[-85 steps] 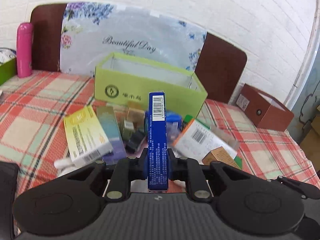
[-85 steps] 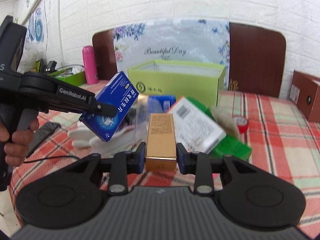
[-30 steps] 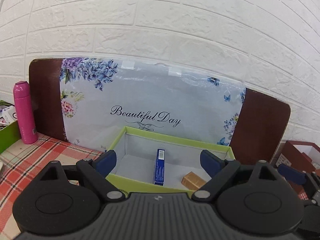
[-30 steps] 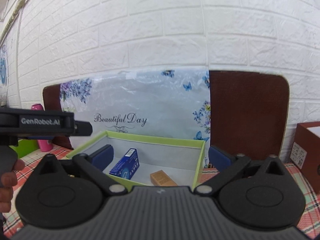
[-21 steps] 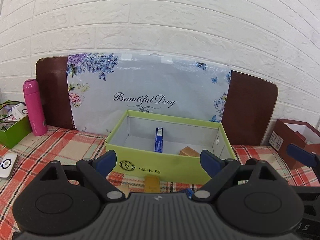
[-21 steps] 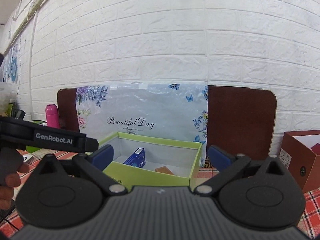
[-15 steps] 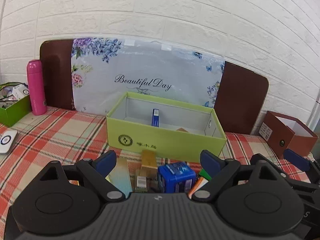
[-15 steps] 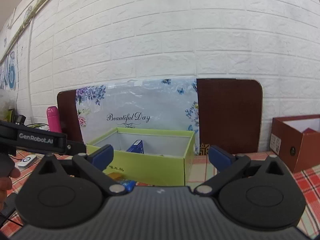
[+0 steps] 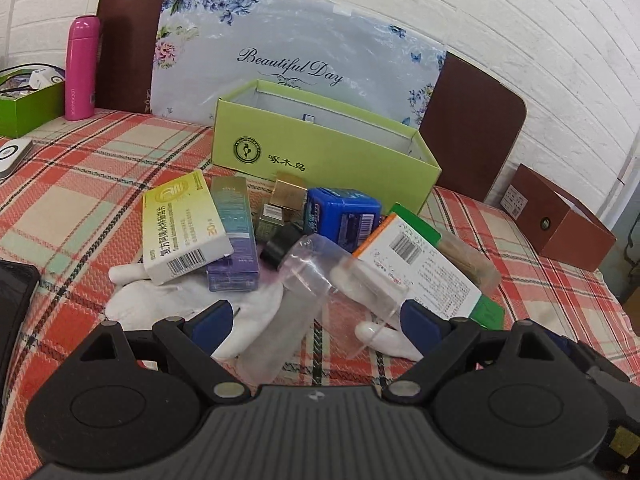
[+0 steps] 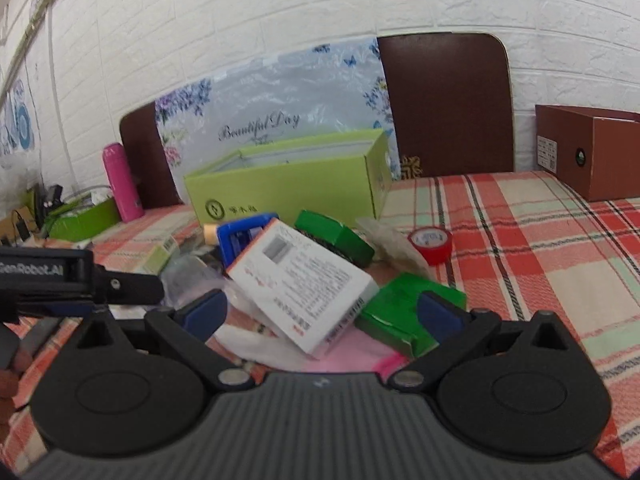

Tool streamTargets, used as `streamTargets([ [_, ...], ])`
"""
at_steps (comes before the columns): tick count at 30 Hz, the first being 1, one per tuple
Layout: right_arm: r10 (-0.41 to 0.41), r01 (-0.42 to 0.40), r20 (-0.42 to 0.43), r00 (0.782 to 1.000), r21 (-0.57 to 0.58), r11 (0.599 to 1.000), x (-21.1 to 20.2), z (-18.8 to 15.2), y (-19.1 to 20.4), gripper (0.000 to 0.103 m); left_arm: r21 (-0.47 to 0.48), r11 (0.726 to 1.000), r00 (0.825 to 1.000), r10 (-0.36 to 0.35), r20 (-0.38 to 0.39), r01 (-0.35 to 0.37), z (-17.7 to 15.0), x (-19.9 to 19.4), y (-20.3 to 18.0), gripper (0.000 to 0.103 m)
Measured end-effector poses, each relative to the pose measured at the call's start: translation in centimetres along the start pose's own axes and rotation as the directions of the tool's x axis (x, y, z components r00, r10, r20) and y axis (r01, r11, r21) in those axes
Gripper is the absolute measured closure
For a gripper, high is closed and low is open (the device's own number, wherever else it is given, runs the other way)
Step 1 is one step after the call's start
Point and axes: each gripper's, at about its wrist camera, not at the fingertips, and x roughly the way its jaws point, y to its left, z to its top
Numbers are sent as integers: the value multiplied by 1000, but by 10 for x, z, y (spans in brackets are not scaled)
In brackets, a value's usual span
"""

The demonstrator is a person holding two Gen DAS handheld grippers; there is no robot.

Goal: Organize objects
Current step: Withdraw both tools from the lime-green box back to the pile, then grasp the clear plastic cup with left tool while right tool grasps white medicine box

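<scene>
A lime green open box (image 9: pixel 320 152) stands at the back of the plaid table, also in the right wrist view (image 10: pixel 288 184). In front of it lies a pile: a yellow-white medicine box (image 9: pixel 182 226), a purple carton (image 9: pixel 234 236), a blue box (image 9: pixel 340 218), a white barcoded box (image 9: pixel 416 268) (image 10: pixel 300 284), a clear plastic bag (image 9: pixel 312 284), green boxes (image 10: pixel 404 316) and white gloves (image 9: pixel 160 304). My left gripper (image 9: pixel 316 322) is open and empty above the bag. My right gripper (image 10: pixel 320 310) is open and empty over the white box.
A pink bottle (image 9: pixel 80 68) and a green tray (image 9: pixel 28 104) stand at the far left. A brown box (image 9: pixel 560 220) sits at the right. A red tape roll (image 10: pixel 431 245) lies right of the pile. A floral bag (image 9: pixel 296 60) leans on the wall.
Both grippers dropped the blue and gold boxes into the green box, then pulled back and tilted down; they now hover open over the pile.
</scene>
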Motion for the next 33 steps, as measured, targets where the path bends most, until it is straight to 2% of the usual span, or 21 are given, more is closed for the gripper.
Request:
streamTargets([
  [3,-62,61,-19,998,-53,997,1,-8,0,0,82,997,1000,3,14,-5,-5,5,-16,9],
  [7,-48,48,-19,999,-8,999,-3,-10,-10,0,193,977,996,83,35,-88,-11,19,-32,10],
  [9,-48,48,-22,999,-2,999,-3,-11,-12,0,225,967,993,111,34,-116,-13,25,-31,18],
  [11,-42,42,-20,999,-4,999,-2,-13,-13,0,210,970,992,123,28,-126,-13,26,-21,38],
  [14,-27,25,-28,999,-35,999,2,-14,-8,0,80,988,991,133,9,-133,-9,23,6,48],
  [16,-12,10,-28,1000,-70,998,6,-14,-1,0,-17,990,990,141,9,-141,-7,19,23,50],
  [19,-1,-1,-11,1000,-145,989,15,-8,12,0,-58,989,990,136,20,-135,-6,14,33,51],
  [23,-34,41,29,999,-319,947,33,-1,32,0,-4,993,991,121,49,-121,-5,13,22,50],
  [28,-38,53,41,998,-512,857,56,-2,51,1,55,993,994,100,51,-103,-6,20,14,50],
  [29,-41,51,30,999,-528,848,59,-3,52,4,55,994,994,95,47,-97,-6,22,15,51],
  [30,-46,46,13,999,-527,849,60,-2,52,26,54,994,995,89,41,-91,-6,23,15,51],
  [32,-27,23,-1,1000,-459,888,52,-1,46,30,55,996,997,72,32,-74,-6,23,17,79],
  [33,-4,-4,-18,1000,-406,914,46,1,41,31,55,996,997,67,22,-69,-6,22,17,83],
])
